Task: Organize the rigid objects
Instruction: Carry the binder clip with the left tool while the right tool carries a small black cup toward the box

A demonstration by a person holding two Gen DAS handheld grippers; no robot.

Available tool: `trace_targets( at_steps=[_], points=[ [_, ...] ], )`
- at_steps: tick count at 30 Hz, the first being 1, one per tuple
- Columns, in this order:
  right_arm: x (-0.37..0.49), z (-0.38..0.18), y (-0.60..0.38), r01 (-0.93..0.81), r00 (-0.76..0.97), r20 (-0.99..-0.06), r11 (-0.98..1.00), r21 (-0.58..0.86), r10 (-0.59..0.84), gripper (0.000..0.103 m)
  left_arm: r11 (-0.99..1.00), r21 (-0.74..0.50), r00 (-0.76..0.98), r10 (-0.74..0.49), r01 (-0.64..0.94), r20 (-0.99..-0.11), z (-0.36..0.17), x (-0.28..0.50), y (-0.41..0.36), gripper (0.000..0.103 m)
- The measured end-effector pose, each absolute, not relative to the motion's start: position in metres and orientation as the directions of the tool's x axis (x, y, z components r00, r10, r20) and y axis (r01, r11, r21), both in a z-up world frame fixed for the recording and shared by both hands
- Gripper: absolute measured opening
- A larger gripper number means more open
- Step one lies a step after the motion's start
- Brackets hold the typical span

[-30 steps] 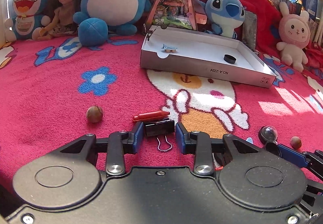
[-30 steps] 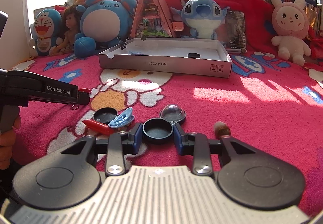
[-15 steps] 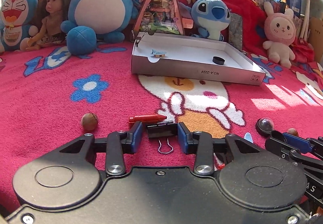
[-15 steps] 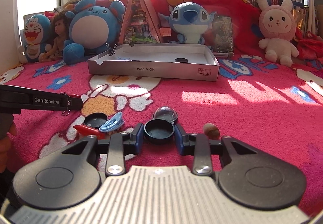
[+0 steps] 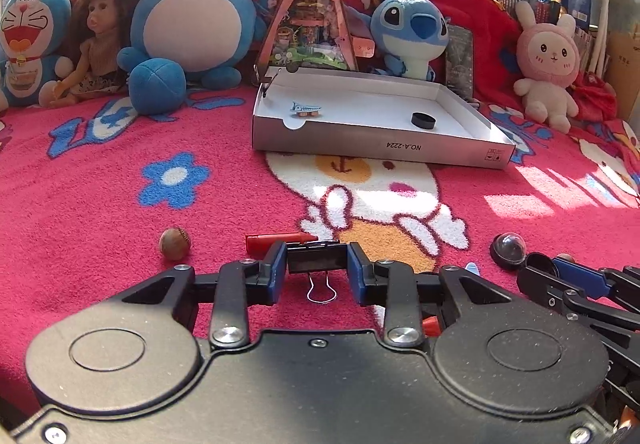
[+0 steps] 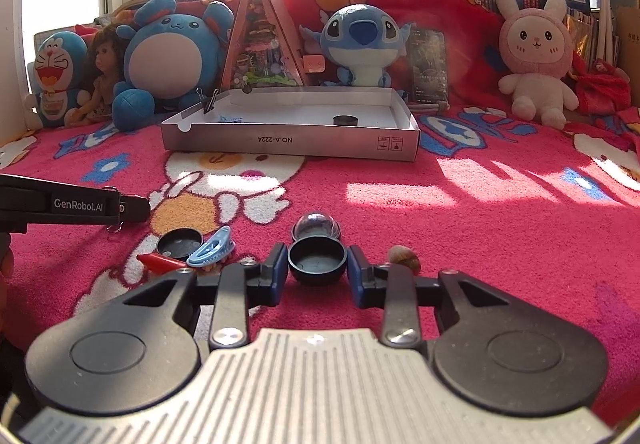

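Pickup step: left gripper [image 5: 317,271] fingers are closing on the binder clip [image 5: 317,259], low centre; right gripper [image 6: 317,271] fingers are closing around the black cap [image 6: 317,261]. Next: lift both, carry to the box [image 5: 400,149] above.

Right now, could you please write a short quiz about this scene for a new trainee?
1. True or false: the shallow box already holds a black cap.
2. What is between the fingers of the left gripper?
A. a nut
B. a binder clip
C. a red crayon
3. Fill in: the right gripper has a round black ____ between its fingers.

Key
1. True.
2. B: the binder clip; the jaws are closing on it. The nut and red crayon lie on the blanket.
3. Cap; these jaws are closing too.
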State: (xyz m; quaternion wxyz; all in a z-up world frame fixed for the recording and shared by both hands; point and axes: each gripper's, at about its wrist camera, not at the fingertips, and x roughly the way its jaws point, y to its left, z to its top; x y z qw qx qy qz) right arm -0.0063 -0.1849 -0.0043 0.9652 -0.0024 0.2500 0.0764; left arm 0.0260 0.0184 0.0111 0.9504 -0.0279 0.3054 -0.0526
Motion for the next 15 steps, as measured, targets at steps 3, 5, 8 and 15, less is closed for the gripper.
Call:
trace_targets(
  at_steps=[3,5,8,15],
  points=[
    [-0.008,0.005,-0.186,-0.151,0.874,-0.463,0.988,0.031,0.148,0.038,0.991,-0.075,0.823,-0.131,0.107,-0.553,0.024,0.023,0.016,0.031],
    [-0.004,0.014,-0.188,-0.154,0.878,-0.453,0.987,0.037,0.154,0.038,0.990,-0.075,0.830,-0.140,0.118,-0.540,0.032,0.024,0.015,0.031],
    [0.011,0.025,-0.197,-0.151,0.874,-0.454,0.985,0.082,0.172,0.038,0.988,-0.073,0.836,-0.156,0.139,-0.525,0.047,0.035,0.015,0.031],
    [0.060,0.044,-0.216,-0.145,0.857,-0.473,0.976,0.163,0.207,0.038,0.982,-0.097,0.832,-0.188,0.162,-0.522,0.072,0.076,0.022,0.031]
  ],
)
